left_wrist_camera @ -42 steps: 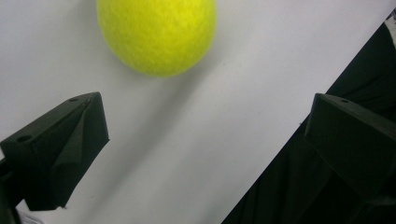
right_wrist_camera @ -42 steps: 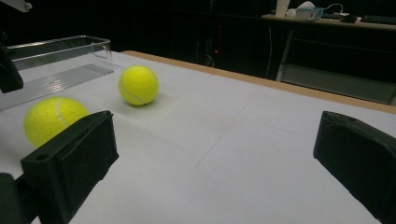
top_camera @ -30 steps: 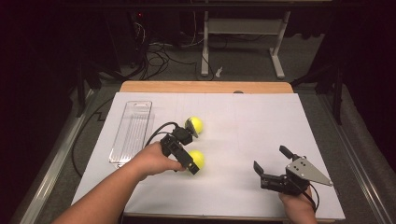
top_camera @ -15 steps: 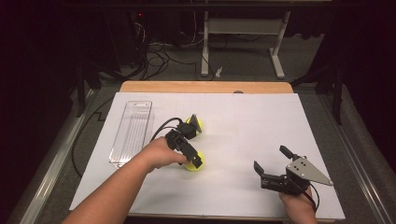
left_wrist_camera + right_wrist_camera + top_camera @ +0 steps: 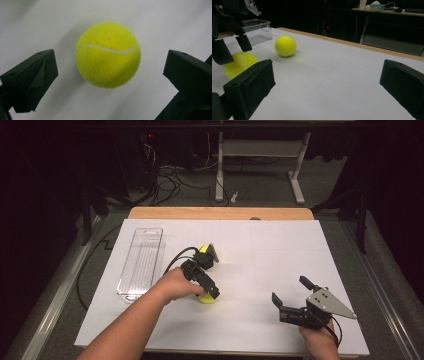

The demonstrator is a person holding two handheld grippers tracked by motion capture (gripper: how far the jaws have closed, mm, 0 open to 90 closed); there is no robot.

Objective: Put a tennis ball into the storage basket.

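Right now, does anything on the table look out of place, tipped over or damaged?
Nothing stands out. Two tennis balls lie on the white table: one between the open left gripper, one farther back. The clear tray lies flat and looks intact.

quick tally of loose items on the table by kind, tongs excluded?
Tennis balls: 2, near ball between the open jaws of the left tongs, far ball free on the sheet.
Clear plastic trays: 1, the tray at the table's left.
Total: 3
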